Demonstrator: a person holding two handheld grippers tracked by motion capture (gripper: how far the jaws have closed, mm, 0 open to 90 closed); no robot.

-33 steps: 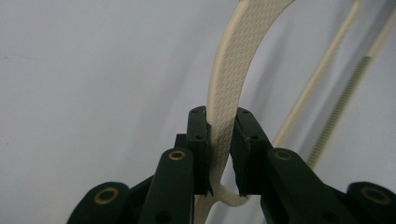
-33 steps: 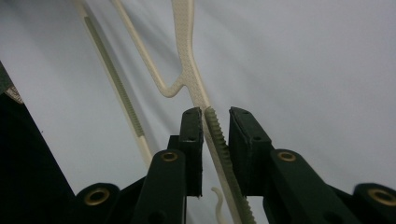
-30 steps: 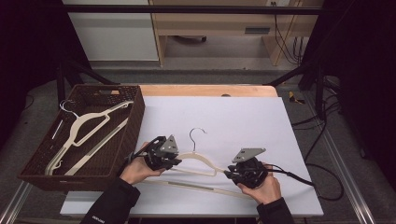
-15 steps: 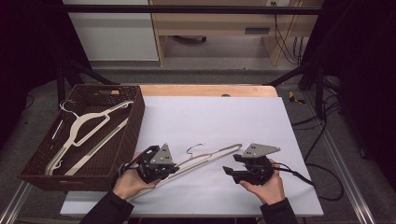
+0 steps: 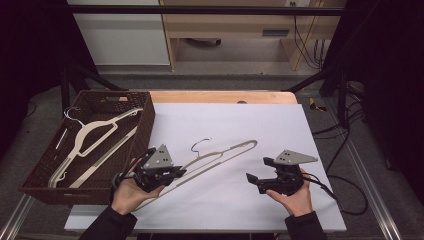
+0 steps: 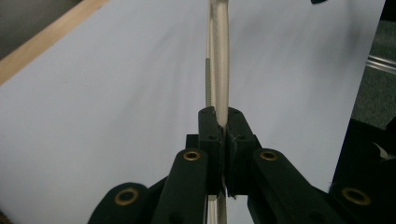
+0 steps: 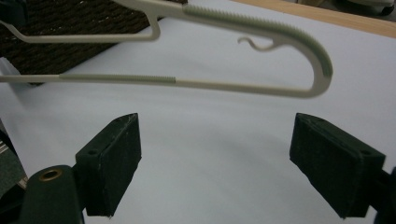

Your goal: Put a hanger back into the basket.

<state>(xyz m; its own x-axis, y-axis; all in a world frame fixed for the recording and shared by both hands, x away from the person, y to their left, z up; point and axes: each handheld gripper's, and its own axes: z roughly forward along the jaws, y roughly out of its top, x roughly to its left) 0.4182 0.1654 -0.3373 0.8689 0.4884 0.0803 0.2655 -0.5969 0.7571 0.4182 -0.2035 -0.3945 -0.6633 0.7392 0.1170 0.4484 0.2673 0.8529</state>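
- A second ago both grippers were on the hanger (image 5: 220, 156) low over the white mat (image 5: 300, 130). Now the right gripper (image 5: 256, 181) has let go: its jaws have just been opening and stand spread with nothing between them, the hanger's rounded end hanging free just ahead of them in the right gripper view.
- The left gripper (image 5: 176, 172) alone carries it, jaws pressed tight on the hanger's thin bar, as the left gripper view shows plainly.
- The hanger has come up off the mat and swung: it now slants from the left gripper up toward the middle of the mat, hook (image 5: 200, 145) on top.
- I'd judge this a handover to one hand, likely so the hanger can go into the basket (image 5: 145, 117) at the left, where another hanger (image 5: 90, 132) already lies.
- Hard to make out: where exactly along the bar the left jaws bite, since the hand and gripper body cover that end from above.
- Whether the hanger's low end clears the mat I cannot tell.
- The basket's near wall hides its near floor, and something thin and pale beside the hanger inside is too small to name.
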